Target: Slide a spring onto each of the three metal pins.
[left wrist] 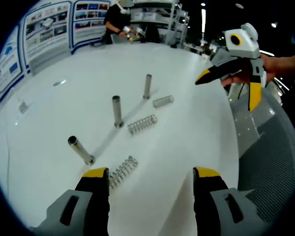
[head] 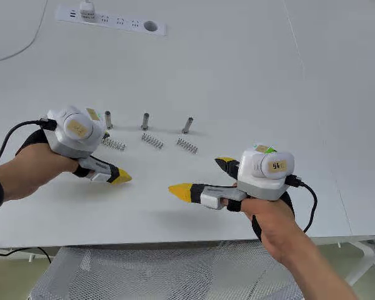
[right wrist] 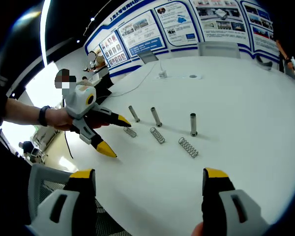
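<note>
Presently, three coiled wire springs [head: 152, 140] are laid beside smooth, upright cylindrical metal pins [head: 145, 120].
Yellow-tipped, the left gripper [left wrist: 151, 173] and right gripper [right wrist: 148, 173] are held spread near the pins.

White-grey left gripper [left wrist: 151, 173] and right gripper [right wrist: 149, 173]; yellow-tipped black fingers [left wrist: 95, 192]; black cables [head: 313, 203].

Plain white matte workbench top [head: 250, 69]. Far left: long white power strip [head: 112, 21] lying flat, with a white plug [head: 87, 9] seated at its left end. Thin grey cable [head: 34, 39] curves across the far-left corner. Under the near edge, a grey mesh chair seat [head: 162, 275]. Blue-and-white printed wall boards [right wrist: 187, 22] behind the bench. Dark-clothed person [left wrist: 117, 19] at the bench's far end.
</note>
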The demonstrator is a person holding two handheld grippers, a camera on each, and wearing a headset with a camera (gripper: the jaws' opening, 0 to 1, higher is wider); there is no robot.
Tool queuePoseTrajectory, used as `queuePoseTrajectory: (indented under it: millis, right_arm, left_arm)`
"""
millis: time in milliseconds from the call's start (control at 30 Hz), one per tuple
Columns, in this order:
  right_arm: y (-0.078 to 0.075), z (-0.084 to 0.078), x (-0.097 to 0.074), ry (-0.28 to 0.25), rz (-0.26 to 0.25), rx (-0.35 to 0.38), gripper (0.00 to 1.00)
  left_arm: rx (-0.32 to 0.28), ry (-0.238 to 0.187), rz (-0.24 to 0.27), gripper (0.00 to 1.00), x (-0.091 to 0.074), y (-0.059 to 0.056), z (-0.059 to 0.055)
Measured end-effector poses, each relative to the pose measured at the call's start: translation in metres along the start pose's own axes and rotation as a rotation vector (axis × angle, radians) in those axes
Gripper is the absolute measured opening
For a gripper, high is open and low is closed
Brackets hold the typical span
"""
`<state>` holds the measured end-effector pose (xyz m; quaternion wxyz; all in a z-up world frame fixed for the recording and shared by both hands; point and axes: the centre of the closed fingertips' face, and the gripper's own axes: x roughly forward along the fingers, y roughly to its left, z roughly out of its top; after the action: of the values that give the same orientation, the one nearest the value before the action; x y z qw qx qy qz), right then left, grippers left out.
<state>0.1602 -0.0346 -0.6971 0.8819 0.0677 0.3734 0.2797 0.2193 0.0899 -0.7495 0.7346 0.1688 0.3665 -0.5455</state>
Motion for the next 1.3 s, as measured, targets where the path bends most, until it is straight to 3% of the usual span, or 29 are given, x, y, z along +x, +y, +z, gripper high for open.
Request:
queuePoseTrajectory:
  millis: [133,633,833,1133,1300]
  right_arm:
    - [0.0,0.0,-0.001,0.0,0.0,-0.001,0.91]
    - [-0.001,0.001,-0.001,-0.001,-0.003,0.0,0.91]
    - [0.0,0.0,-0.001,-0.001,-0.002,-0.001,0.91]
    - [-0.001,0.001,0.0,-0.001,-0.002,-0.003,0.91]
    - [-0.001,0.002,0.0,-0.003,-0.002,-0.003,0.91]
  left_arm:
    - [-0.018,-0.002,0.001,0.67,0.001,0.0,-0.002]
    - [0.027,0.047,0.037,0.5,-0.003,0.007,-0.017]
    - [0.032,0.041,0.049,0.41,-0.006,0.009,-0.02]
    - [0.102,0.064,0.08,0.25,-0.007,0.01,-0.026]
    - [0.142,0.083,0.081,0.21,-0.01,0.008,-0.029]
